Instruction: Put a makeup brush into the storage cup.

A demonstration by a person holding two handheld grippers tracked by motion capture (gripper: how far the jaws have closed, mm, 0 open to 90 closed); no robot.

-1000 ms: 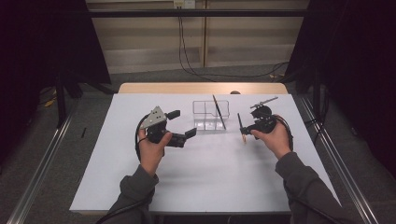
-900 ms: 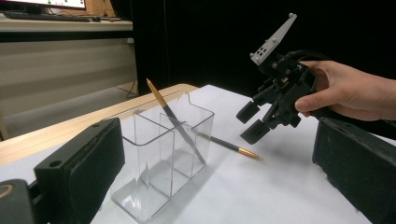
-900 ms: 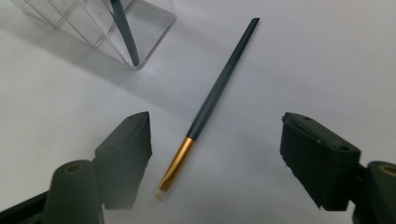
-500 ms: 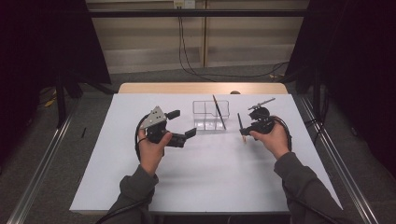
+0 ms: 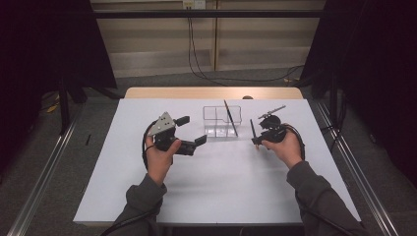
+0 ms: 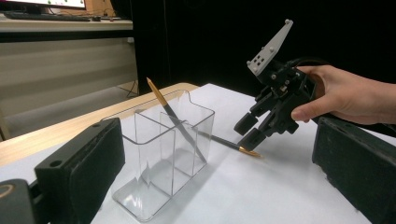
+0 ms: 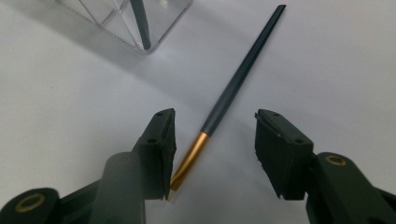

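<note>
High view, surface: a white table top [image 5: 216, 182] with a bare wooden strip along its far edge; grey floor on both sides, a metal rail at each side.
High view, room: a pale wall panel behind with cables hanging down it, dark curtains left and right.
High view, holder: a clear holder [image 5: 222, 121] stands near the far middle of the table, one dark pen leaning in it.
High view, left gripper: left gripper [image 5: 193, 132] is held just left of the holder, jaws wide apart with nothing between them.
High view, right gripper: right gripper [image 5: 255, 138] is held just right of the holder, tipped down over a pen [image 5: 253, 130] lying on the table.
Left gripper view, surface: white table, wooden edge beyond, a pale wall and black curtain behind.
Left gripper view, pen: it lies flat just beside the holder, gold end under the right gripper's jaws.
Right gripper view, pen: dark barrel, gold end, lying on the white surface between the jaws, close by one pad, apart from the other.
Right gripper view, state: jaws half open and have just been closing in; they straddle the pen, neither pad yet pressing it.
</note>
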